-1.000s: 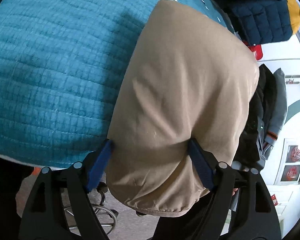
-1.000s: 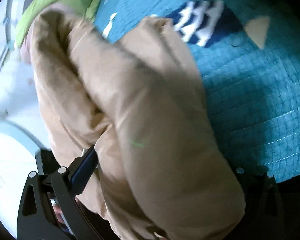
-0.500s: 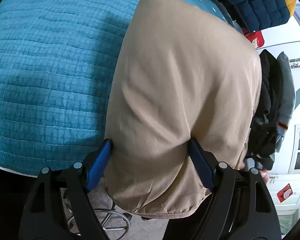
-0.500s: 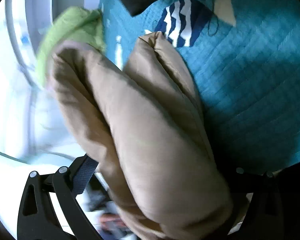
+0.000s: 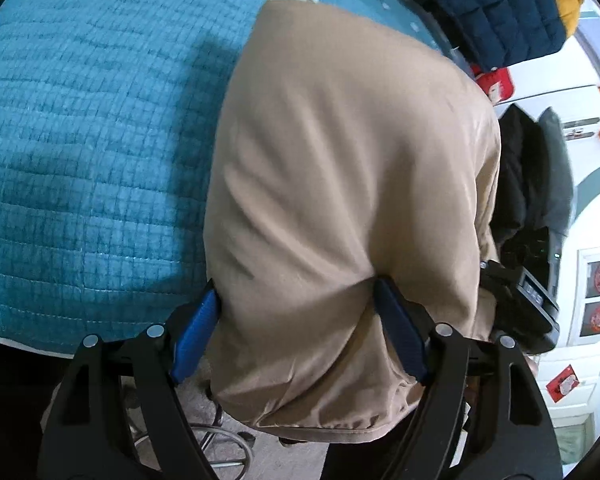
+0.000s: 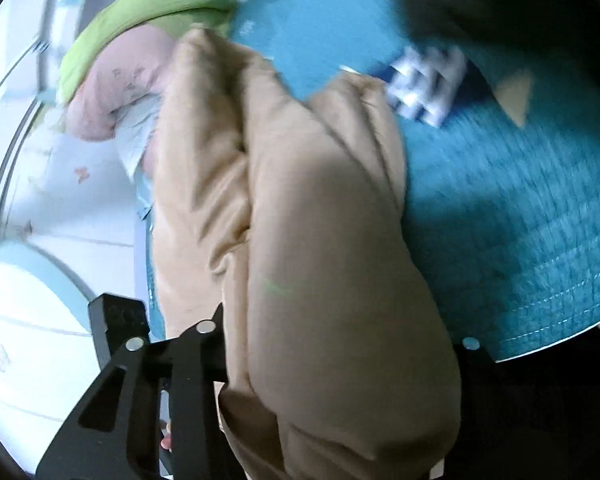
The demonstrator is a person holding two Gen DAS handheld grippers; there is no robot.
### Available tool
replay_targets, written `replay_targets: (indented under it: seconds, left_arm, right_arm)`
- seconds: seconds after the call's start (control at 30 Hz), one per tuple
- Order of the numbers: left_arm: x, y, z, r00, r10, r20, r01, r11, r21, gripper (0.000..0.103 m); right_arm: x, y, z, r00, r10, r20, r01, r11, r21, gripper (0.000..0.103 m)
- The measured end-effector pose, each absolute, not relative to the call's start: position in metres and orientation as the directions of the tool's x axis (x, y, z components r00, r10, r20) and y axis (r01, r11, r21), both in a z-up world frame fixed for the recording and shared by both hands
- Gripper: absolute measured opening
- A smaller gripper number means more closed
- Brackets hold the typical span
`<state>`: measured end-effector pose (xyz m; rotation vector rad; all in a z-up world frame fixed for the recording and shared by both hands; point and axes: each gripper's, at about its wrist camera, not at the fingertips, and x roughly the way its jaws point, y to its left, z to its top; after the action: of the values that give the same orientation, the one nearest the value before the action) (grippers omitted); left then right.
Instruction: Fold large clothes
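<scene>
Nearest in the left wrist view, the left gripper [image 5: 296, 316] is clamped on a thick bunch of a tan padded jacket [image 5: 340, 184], its blue pads pressing the fabric from either side at about 6 o'clock. The jacket's gathered hem hangs below the pads, over bare floor.

In the right wrist view, which is blurred, the right gripper [image 6: 336, 344] sits at 6 o'clock with the jacket [image 6: 332, 240] bulging between its black fingers; the cloth hides the pads, so I cannot tell whether it is clamped or merely surrounded.

From both grippers the jacket rises in puffy rolls toward 12 o'clock and drapes onto a teal quilted bed [image 5: 92, 128].

The jacket looks soft, bulky and springy, with a smooth, probably slippery shell, so folds may puff back open. Firmer holds would likely be the hem or seams, taken deep.

Farther off, at 1 o'clock in the left view, lies a navy puffer coat [image 5: 496, 12]; at 11 o'clock in the right view, a green cloth [image 6: 140, 12].
</scene>
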<state>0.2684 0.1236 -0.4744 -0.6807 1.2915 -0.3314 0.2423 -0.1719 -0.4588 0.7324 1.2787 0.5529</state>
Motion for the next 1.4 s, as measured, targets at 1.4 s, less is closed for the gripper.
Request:
replay_targets:
  seconds: [1.4]
  left_arm:
    - [0.298,0.114,-0.299,0.541,-0.755,-0.371,0.151,0.521,-0.84,0.078]
  right_arm:
    - [0.272,-0.196,-0.127,0.424,0.869,-0.254,-0.244,0.38,0.892,0.034]
